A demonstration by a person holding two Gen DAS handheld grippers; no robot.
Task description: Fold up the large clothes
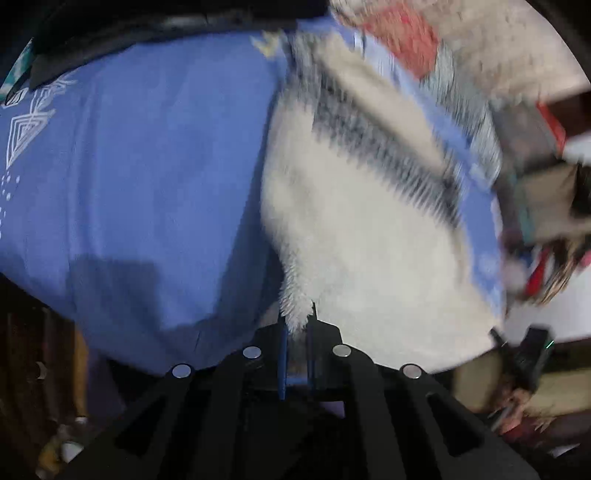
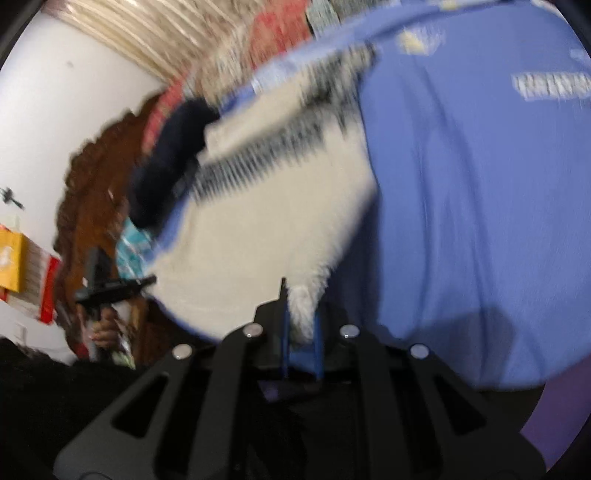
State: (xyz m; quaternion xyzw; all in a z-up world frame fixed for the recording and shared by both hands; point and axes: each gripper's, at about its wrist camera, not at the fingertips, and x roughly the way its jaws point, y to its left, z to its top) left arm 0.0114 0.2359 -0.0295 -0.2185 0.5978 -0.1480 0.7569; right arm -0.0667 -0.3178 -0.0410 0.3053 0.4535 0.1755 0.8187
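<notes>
I have both grippers closed on the same garment. The left gripper pinches a fuzzy edge of the white fleece garment, with the cloth caught between its blue-padded fingers. The right gripper does the same: a tuft of the white fleece garment sits clamped between its pads, the jaws nearly together.

The garment lies spread on a blue sheet with white line patterns, and it fans out ahead of each gripper from the pinched edge. A dark zigzag band crosses the fleece farther away from me; in the right wrist view the same band runs diagonally. Both views are blurred, so I cannot make out finer detail in the knit.

In the right wrist view I see the other gripper held in a hand off to the left, beside carved brown wood and a white wall. A pile of mixed fabrics lies beyond the sheet.
</notes>
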